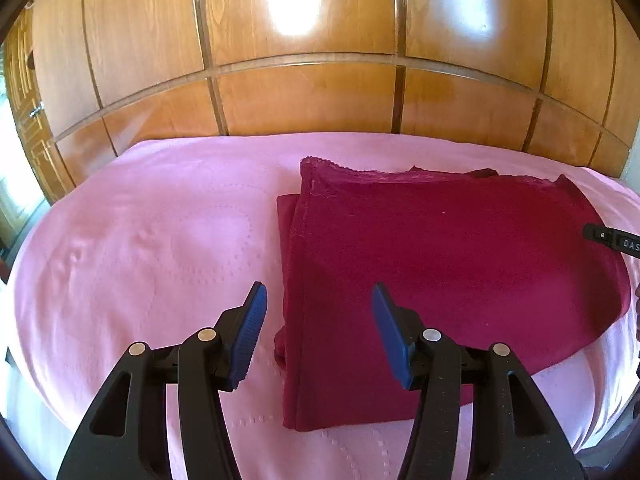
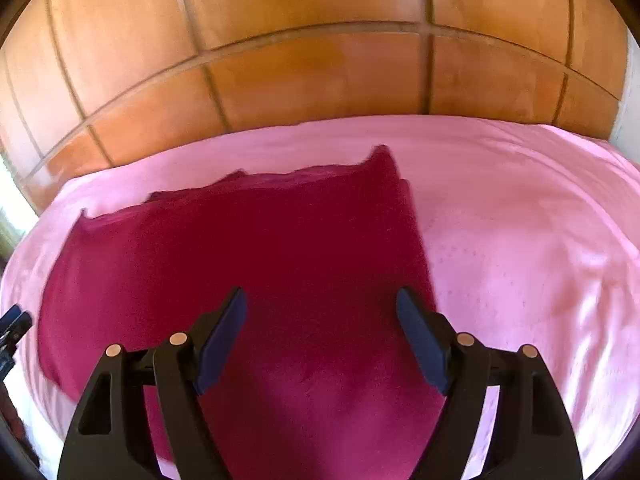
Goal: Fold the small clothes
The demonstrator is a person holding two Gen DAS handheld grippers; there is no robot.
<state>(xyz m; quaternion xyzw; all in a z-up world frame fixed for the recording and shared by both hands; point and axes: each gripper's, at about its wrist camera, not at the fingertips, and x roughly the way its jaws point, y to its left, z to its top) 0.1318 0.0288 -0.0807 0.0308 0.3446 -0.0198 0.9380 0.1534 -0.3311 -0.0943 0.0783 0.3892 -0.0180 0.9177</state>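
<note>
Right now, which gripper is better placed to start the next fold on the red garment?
Probably left. The left gripper is open astride the garment side edge; the right gripper is open over mid-cloth, its edge beside one finger.

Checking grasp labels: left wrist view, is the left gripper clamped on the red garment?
No. The left gripper is open above the red garment, and its blue pads hold no cloth.

Garment (image 1: 440, 264) on bed (image 1: 140, 240), before wardrobe (image 1: 304, 100)
</note>
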